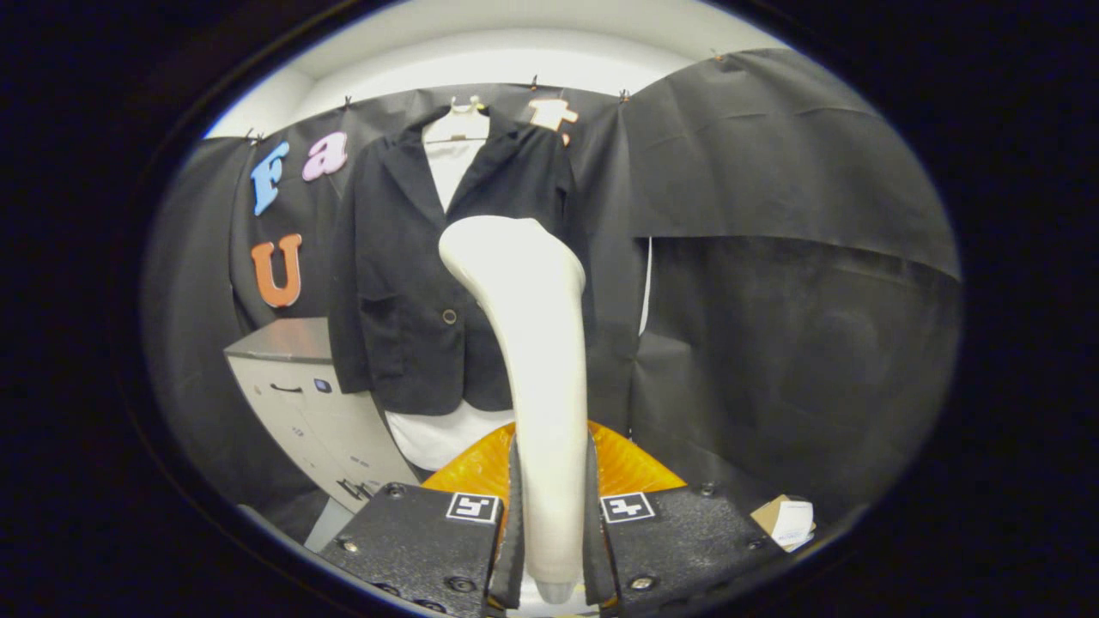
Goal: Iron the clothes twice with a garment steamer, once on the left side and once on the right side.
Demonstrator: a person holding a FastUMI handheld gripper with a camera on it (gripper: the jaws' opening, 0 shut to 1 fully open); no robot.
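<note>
A white garment steamer [537, 360] stands upright between my two fingers, its handle pinched low down and its broad head rising in front of the clothes. My gripper [552, 524] is shut on that handle. Beyond the steamer hangs a black blazer [412, 283] over a white shirt [451, 159] on a hanger against the booth wall. The steamer head covers part of the blazer's right front panel and is apart from the cloth. The shirt's white hem [438, 433] shows below the blazer.
A grey cabinet with drawers [305, 403] stands to the left below the blazer. An orange translucent piece [622, 468] sits just behind my fingers. A small cardboard box [786, 519] lies low to the right. Black cloth walls surround the booth.
</note>
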